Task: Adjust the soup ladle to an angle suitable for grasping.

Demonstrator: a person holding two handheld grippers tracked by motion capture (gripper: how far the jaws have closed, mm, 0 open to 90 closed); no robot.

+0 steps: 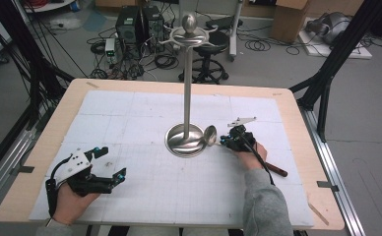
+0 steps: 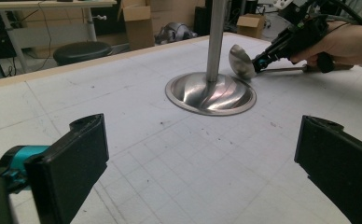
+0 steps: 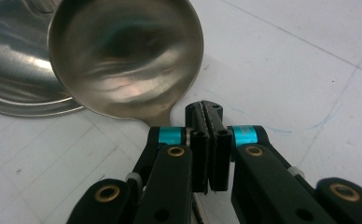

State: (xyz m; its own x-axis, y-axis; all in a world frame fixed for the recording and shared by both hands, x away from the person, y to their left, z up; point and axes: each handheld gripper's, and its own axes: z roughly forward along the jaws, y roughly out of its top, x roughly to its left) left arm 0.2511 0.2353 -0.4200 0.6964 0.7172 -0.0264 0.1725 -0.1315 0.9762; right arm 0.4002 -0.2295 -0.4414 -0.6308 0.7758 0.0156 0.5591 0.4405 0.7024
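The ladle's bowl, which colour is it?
Shiny silver metal ladle; right gripper view shows it best.

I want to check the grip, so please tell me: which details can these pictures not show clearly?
- Ladle handle: right gripper view, hidden under the shut right gripper.
- Stand top: left gripper view, cut by the upper edge.
- Handle's brown end: high view, too small.

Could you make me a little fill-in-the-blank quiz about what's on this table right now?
1. The right gripper is shut on the neck of a metal ____.
2. The ladle has its bowl leaning against the round base of the tall metal ____.
3. The left gripper has its jaws ____, with nothing between them.
4. The ladle's dark handle end lies on the white ____.

Missing words: ladle; stand; open; mat
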